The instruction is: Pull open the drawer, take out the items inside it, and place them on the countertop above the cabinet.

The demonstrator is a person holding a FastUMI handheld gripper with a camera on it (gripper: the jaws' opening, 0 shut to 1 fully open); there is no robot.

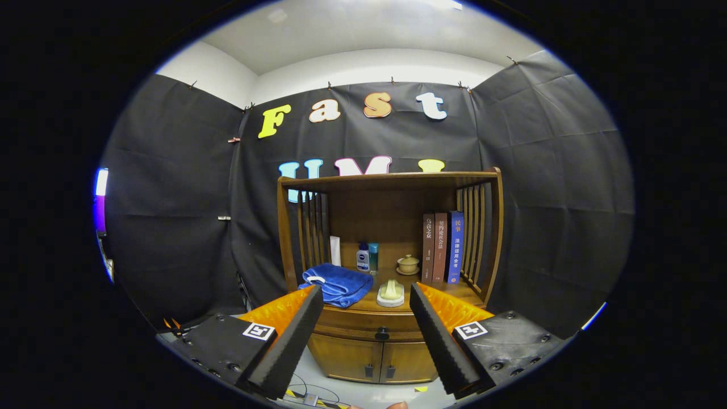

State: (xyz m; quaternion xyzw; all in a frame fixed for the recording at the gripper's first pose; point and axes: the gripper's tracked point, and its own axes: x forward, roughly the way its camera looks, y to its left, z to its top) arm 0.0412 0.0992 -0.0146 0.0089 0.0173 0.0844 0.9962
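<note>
We hold the gripper (366, 335) back from the small brown wooden cabinet (375, 352), its two fingers spread wide with nothing between them, framing the cabinet's front. From this stand-off we judge the pose to be one of lining up: the gap between the fingers sits level with the shallow wooden drawer (369, 325) and its small dark round knob (382, 333), which lies midway between the fingertips but well beyond them.

The drawer looks pushed in, its front flush with the cabinet face just under the countertop (454, 291) edge, above two lower doors. What it holds is hidden.

On the countertop, a folded blue terry towel (336, 283) lies at the front left corner, and a pale cream object on a white dish (391, 293) stands near the middle of the front edge. Behind them, along the back, stand a white-and-blue lotion bottle (363, 257), a teal cylinder (374, 257), and a beige lidded ceramic cup on a saucer (408, 264); three upright hardback books (443, 246) lean at the right side against the slatted rail.

This scene fits a closed drawer awaiting its pull, or one shut again with its contents already set above; we cannot tell which.
</note>
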